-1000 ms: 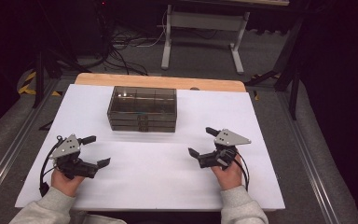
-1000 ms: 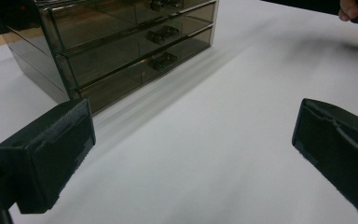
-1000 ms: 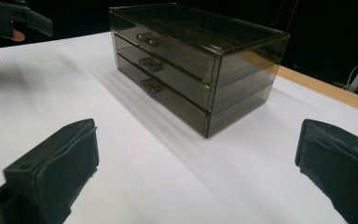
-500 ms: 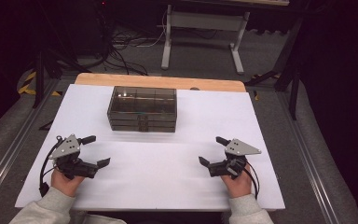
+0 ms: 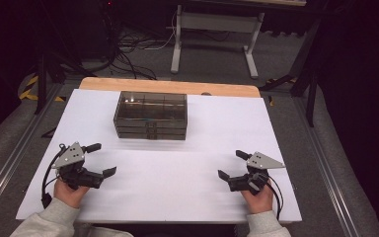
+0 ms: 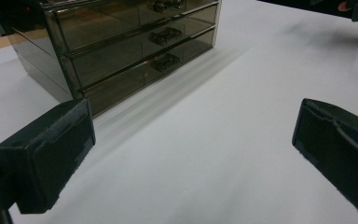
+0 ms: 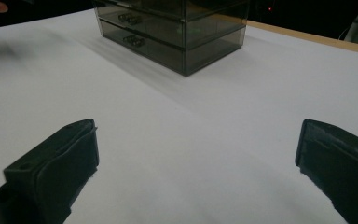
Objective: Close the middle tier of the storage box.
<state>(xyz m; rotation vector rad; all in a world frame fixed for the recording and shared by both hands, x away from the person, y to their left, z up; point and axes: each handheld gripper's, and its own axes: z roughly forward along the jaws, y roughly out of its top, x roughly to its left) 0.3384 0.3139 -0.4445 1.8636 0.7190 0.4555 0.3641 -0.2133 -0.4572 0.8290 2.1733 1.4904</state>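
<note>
Right gripper (image 5: 230, 165), jaws wide and empty, had drawn back toward the lower right; left gripper (image 5: 100, 159) remained wide at lower left. Drawer box (image 5: 150, 115) stayed upper centre.

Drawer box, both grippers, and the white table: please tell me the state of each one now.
Drawer box: upright on the table, three drawers all shut, nothing touching it.
Left gripper: open, empty, held near the table's front left.
Right gripper: open, empty, held near the front right.
Table: white top, bare between the grippers.
</note>
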